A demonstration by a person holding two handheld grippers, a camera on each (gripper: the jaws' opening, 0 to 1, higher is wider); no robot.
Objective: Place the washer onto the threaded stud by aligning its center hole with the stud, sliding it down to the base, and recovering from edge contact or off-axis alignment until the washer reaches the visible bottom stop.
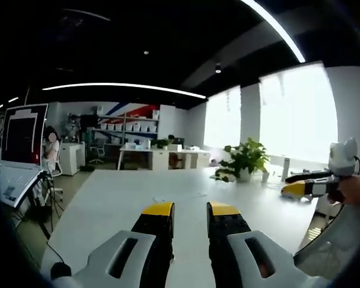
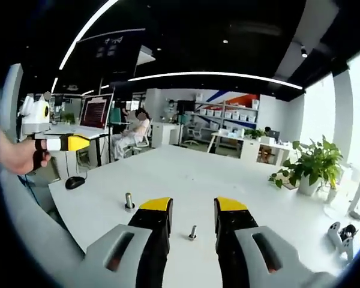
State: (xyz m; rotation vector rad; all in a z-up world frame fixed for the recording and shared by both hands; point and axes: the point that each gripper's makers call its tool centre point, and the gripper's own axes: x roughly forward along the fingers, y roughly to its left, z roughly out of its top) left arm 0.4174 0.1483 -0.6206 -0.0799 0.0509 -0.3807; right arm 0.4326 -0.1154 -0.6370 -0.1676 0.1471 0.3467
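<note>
Studs stand on the bench [image 2: 240, 180]: a small threaded stud [image 2: 192, 232] between my right gripper [image 2: 193, 211] jaws, another stud [image 2: 129, 201] just left. Both grippers gape empty; left gripper [image 1: 190, 210] too. I spot no washer, so I risk grabbing blindly.

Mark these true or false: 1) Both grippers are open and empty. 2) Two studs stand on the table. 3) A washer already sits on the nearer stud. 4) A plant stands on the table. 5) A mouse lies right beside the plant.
1) True: the left gripper and right gripper hold nothing.
2) True: a smaller stud and a bigger stud stand on the table.
3) False: no washer shows on it.
4) True: the plant.
5) False: the mouse lies at the opposite edge.
</note>
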